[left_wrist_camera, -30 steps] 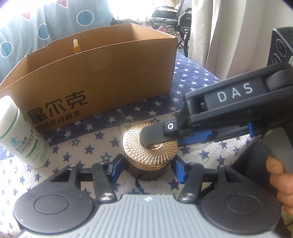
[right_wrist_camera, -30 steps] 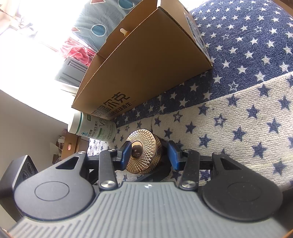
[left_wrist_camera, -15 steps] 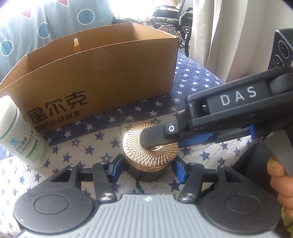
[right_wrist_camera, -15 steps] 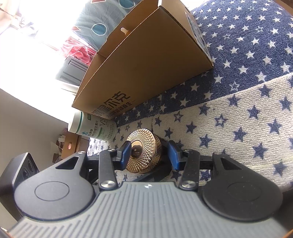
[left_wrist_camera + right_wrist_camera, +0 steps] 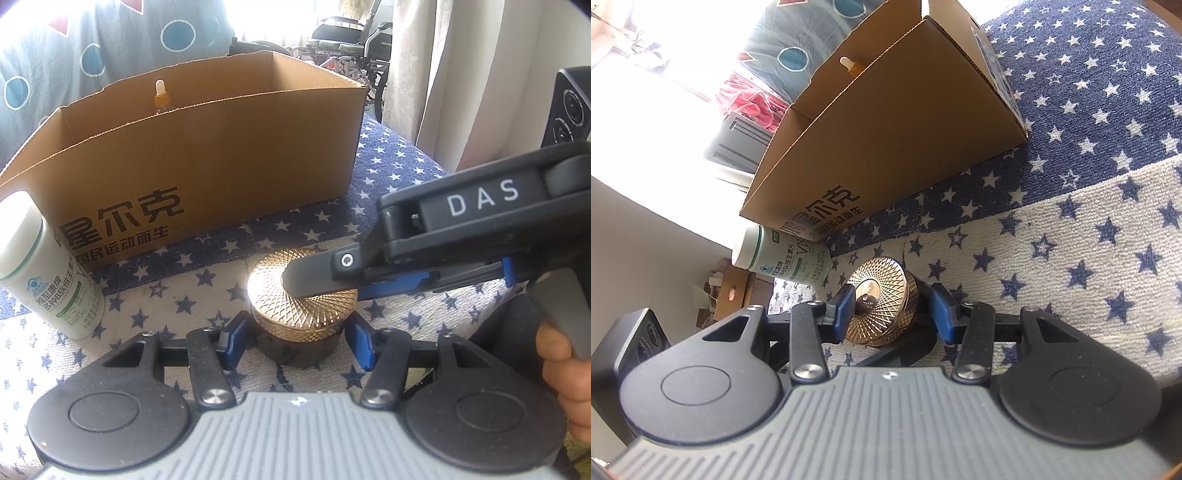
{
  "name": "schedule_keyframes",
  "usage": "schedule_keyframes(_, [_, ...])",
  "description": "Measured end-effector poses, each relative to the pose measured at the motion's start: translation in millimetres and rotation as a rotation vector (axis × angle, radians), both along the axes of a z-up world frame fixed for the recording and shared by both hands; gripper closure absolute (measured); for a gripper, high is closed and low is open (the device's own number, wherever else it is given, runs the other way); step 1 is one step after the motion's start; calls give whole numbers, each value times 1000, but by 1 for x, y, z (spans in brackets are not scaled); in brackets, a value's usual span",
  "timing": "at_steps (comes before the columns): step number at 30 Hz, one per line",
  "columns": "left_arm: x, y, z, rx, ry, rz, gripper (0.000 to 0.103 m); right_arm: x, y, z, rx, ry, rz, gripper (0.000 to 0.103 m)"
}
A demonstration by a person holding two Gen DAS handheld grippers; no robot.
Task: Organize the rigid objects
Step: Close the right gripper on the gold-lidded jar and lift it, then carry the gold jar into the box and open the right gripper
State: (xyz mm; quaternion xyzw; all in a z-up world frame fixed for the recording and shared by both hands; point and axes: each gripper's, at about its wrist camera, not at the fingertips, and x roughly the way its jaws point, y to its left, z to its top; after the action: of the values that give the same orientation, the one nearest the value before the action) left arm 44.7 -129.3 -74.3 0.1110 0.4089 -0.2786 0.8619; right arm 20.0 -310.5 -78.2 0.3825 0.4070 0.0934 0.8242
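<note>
Gripping the dark jar (image 5: 299, 347) at its base, my left tongs (image 5: 295, 341) clamp both sides; it stands on the star-patterned cloth (image 5: 388, 177) before the cardboard box (image 5: 221, 166). My right tongs (image 5: 892, 310) pinch its gold lid (image 5: 295, 299) from above. A white bottle (image 5: 48, 273) stands left.

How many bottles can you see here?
2: a white bottle standing on the star-patterned cloth beside the cardboard box, and a dropper bottle inside it. The box may hide more.
</note>
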Motion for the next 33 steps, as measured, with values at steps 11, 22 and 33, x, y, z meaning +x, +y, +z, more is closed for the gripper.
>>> schedule_keyframes(11, [1,-2,-3,-6,5,-2,46,2,1,-2,-14,8,2,58])
schedule_keyframes(22, [-4,-6,-6,13,-22,-38,46,-6,-4,-4,-4,13,-12,58])
schedule_keyframes(33, [-4,-6,0,10,-19,-31,46,-12,-7,-3,10,-3,-5,57])
